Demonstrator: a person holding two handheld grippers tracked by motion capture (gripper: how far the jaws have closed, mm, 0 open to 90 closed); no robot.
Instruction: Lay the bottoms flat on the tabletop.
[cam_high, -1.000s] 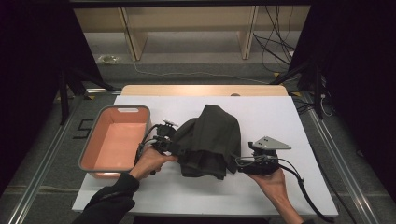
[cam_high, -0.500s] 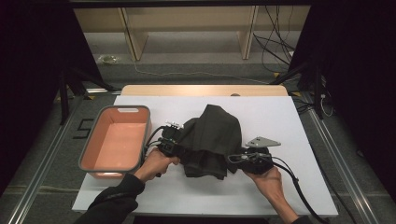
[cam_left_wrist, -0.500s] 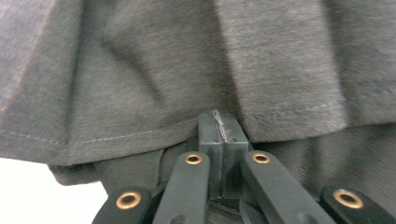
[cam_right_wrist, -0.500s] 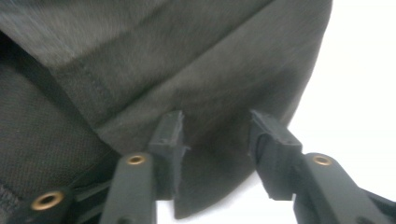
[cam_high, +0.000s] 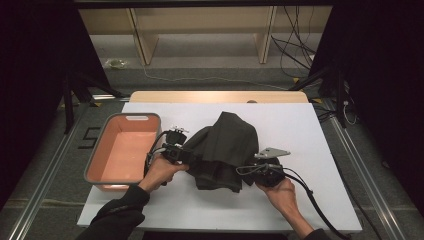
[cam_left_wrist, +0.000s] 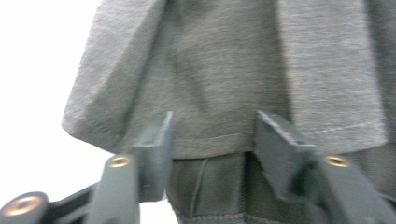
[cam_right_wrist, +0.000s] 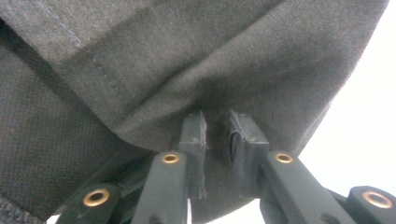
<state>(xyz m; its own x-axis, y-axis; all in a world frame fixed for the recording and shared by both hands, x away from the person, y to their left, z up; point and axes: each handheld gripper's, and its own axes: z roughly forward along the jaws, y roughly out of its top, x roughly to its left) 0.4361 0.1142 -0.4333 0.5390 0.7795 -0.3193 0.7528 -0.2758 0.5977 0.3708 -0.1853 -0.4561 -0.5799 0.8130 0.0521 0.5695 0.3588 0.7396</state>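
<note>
Right gripper (cam_high: 256, 172) pinches the garment (cam_high: 223, 150) at its 4 o'clock edge; left gripper (cam_high: 176, 151), jaws wide, straddles the hem at 9 o'clock. Garment lies mid-table, between both.

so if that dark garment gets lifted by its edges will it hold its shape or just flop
Probably flop: the dark garment is soft knit, already bunched into folds on the white table. It looks light, so it should lift easily but sag between the left gripper and right gripper. The cloth looks matte, unlikely to slip from shut jaws.
</note>
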